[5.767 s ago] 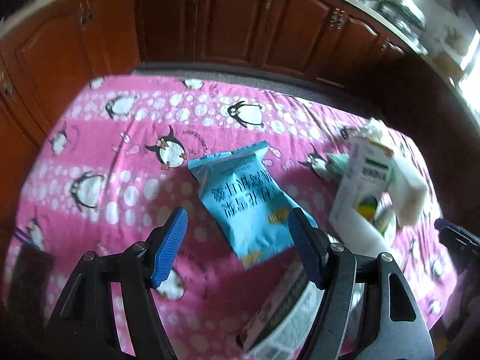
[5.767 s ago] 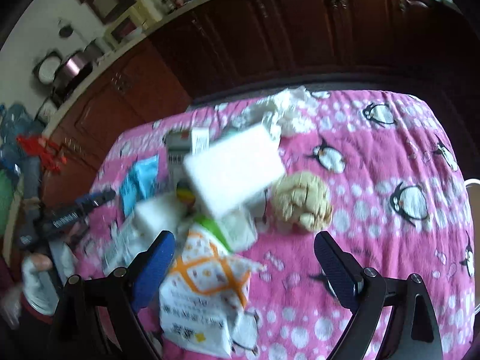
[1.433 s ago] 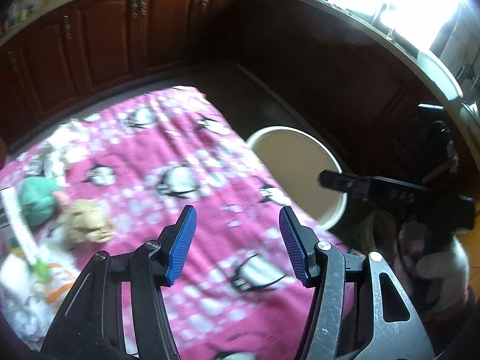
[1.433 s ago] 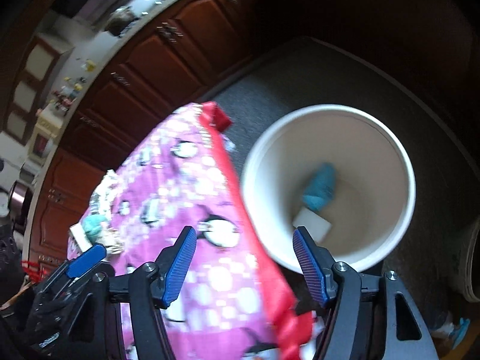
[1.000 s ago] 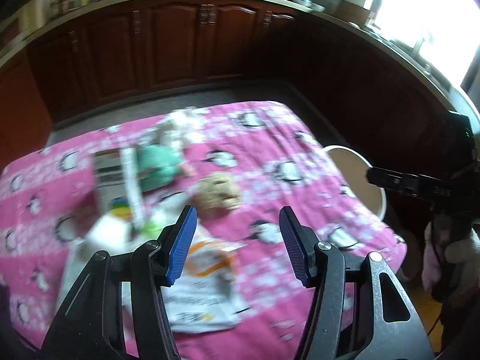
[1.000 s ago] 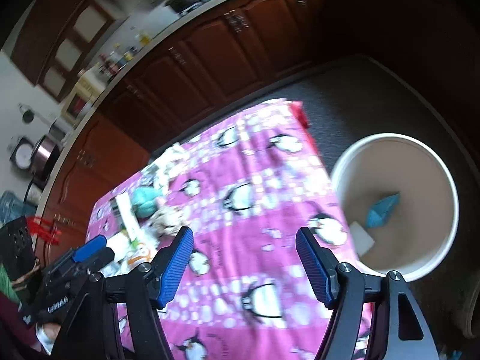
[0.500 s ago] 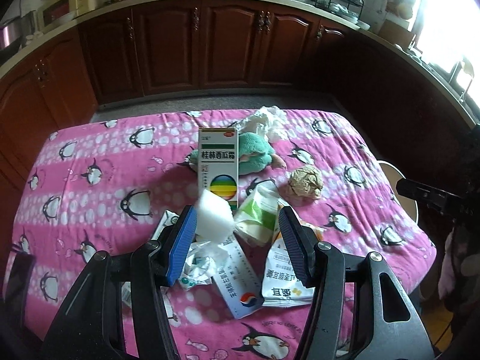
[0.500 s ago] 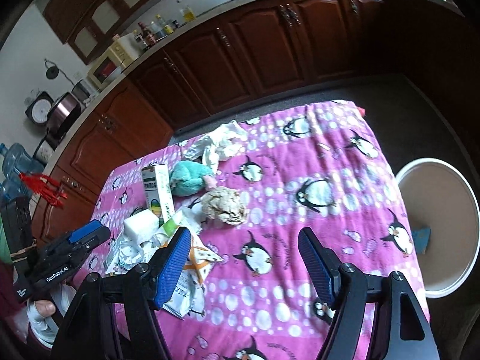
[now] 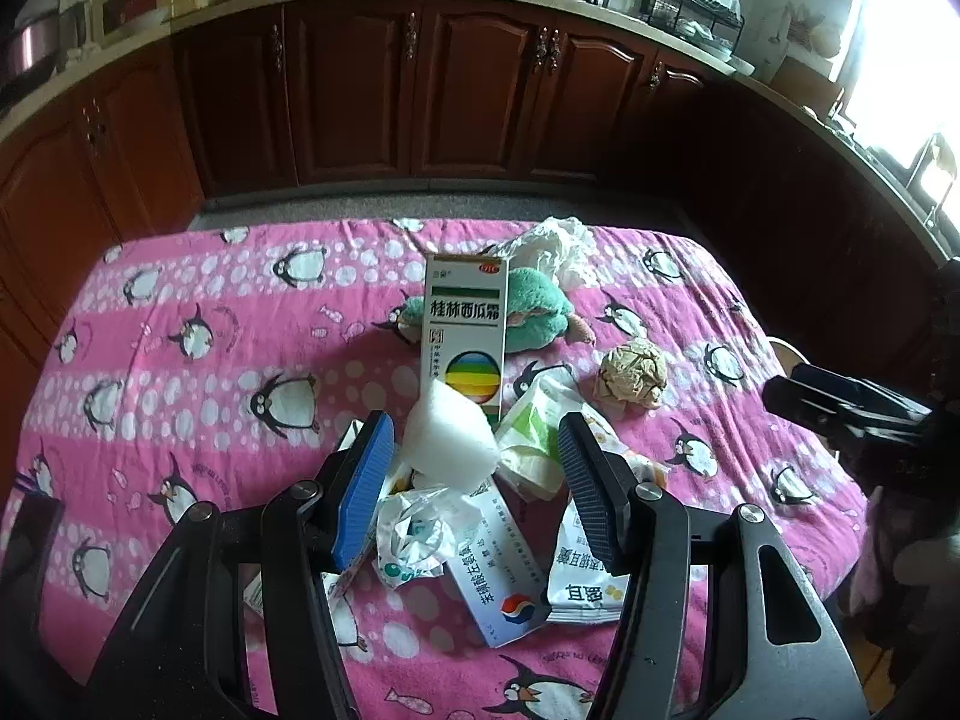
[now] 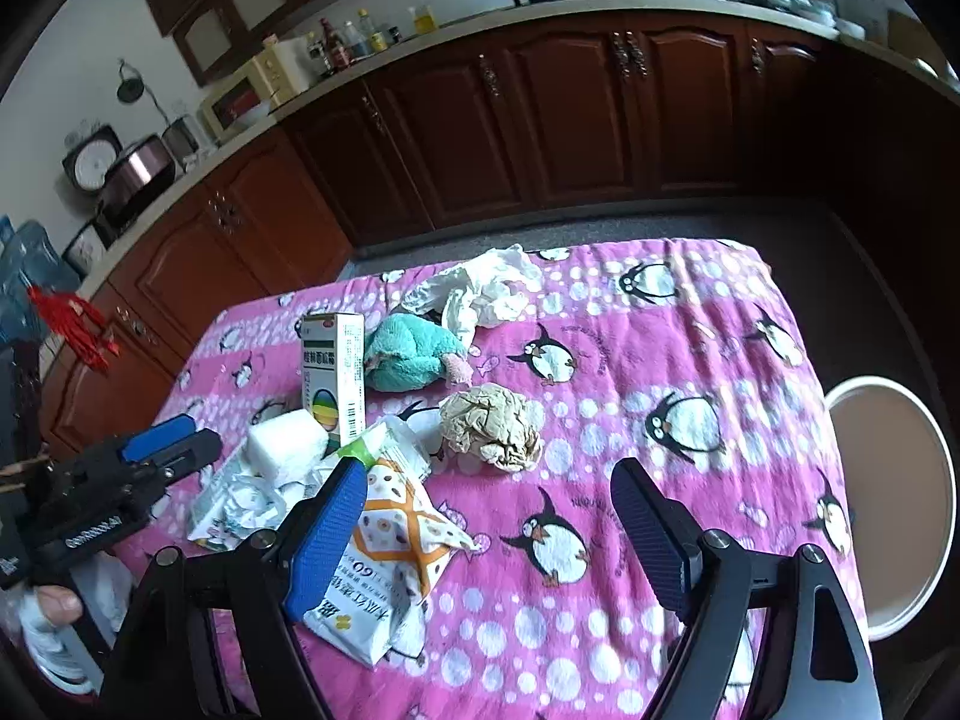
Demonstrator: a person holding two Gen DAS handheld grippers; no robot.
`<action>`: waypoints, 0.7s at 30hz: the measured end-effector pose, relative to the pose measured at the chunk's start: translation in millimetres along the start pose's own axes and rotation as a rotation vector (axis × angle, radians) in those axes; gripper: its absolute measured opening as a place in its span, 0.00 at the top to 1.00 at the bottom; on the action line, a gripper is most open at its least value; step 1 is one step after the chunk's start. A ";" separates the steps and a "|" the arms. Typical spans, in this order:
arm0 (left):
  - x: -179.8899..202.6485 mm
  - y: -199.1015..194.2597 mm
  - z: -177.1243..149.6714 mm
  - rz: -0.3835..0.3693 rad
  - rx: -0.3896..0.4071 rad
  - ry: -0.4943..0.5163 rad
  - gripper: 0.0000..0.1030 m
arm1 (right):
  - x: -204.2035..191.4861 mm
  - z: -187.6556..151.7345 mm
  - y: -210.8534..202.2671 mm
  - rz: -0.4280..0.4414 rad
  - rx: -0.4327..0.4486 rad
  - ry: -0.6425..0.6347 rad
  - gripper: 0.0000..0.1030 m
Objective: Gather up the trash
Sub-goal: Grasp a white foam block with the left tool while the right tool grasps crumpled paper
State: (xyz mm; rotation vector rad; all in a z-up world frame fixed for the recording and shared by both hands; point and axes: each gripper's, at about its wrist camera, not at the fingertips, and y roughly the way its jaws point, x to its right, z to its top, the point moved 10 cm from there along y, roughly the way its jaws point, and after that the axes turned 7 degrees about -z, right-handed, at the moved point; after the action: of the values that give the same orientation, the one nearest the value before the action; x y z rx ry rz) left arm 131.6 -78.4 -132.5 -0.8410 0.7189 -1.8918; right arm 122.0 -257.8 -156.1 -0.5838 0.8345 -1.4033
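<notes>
Trash lies piled on a pink penguin cloth (image 9: 198,396): an upright white medicine box (image 9: 465,330), a white foam block (image 9: 450,441), crumpled brown paper (image 9: 633,372), snack wrappers (image 9: 588,576) and white tissue (image 9: 558,249). My left gripper (image 9: 474,480) is open and empty just above the foam block. My right gripper (image 10: 489,516) is open and empty over the cloth, near the brown paper (image 10: 489,426) and an orange-patterned wrapper (image 10: 390,546). A white bin (image 10: 894,510) stands on the floor at the table's right edge.
A teal plush toy (image 9: 534,312) lies behind the box. Dark wooden cabinets (image 9: 420,84) run around the room behind the table. The right gripper's body (image 9: 852,414) shows at the right edge of the left wrist view.
Both grippers swung back from the bin to the table. The blue packet and a white block, earlier on the table, were seen lying in the bin. Both grippers have come slightly closer to the pile.
</notes>
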 end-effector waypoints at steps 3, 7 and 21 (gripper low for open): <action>-4.1 6.4 -4.1 -0.016 -0.025 -0.013 0.46 | -2.9 -0.7 16.5 0.003 -0.030 -0.011 0.21; -7.5 20.6 -7.7 -0.022 -0.058 -0.017 0.46 | -6.1 1.0 41.2 -0.001 -0.063 -0.026 0.21; -21.2 70.0 -5.0 0.019 -0.149 -0.012 0.46 | -7.8 8.8 98.3 -0.033 -0.137 -0.074 0.22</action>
State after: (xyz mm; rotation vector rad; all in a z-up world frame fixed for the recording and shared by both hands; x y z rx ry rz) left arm 170.2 -87.5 -194.2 -0.9349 0.8658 -1.8314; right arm 189.1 -240.7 -226.7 -0.7528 0.8694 -1.3539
